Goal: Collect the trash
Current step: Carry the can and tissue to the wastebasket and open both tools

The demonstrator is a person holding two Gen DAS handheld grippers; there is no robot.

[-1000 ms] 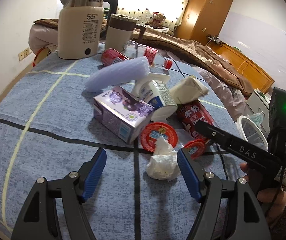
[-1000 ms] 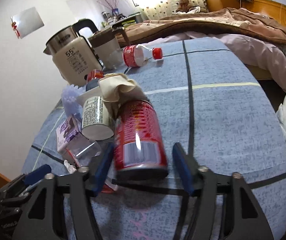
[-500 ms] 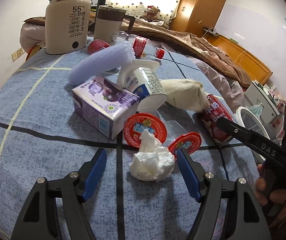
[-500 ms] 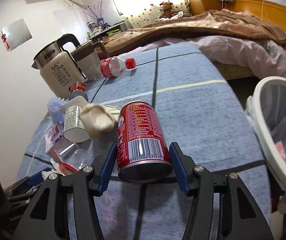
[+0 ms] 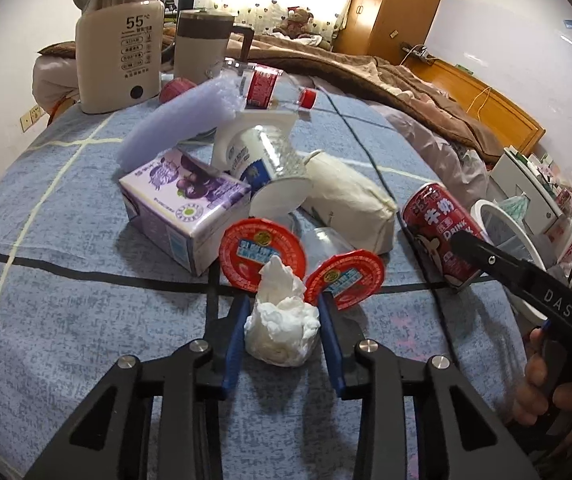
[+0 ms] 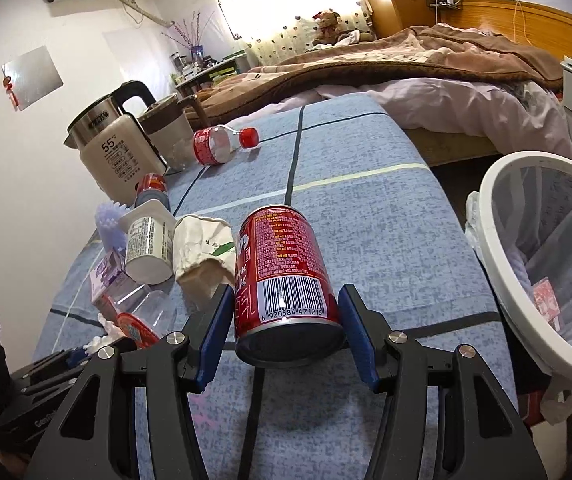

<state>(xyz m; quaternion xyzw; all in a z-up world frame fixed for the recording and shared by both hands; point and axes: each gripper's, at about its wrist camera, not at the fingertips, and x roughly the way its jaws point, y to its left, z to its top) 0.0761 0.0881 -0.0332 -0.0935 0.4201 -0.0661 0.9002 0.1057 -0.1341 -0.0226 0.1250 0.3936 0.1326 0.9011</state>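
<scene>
My left gripper is shut on a crumpled white tissue, low on the blue cloth. My right gripper is shut on a red drink can and holds it above the cloth; the can also shows in the left wrist view. A white mesh trash bin stands just right of the table. More trash lies in a heap: a purple carton, a yogurt cup, a crumpled paper bag, two red lids and a plastic bottle.
A beige kettle and a lidded mug stand at the table's far left. A purple bristly roller rests on the carton. A bed with a brown blanket lies beyond the table.
My left gripper moved forward and closed on the tissue. My right gripper lifted the can clear of the heap and carried it right, toward the bin.
</scene>
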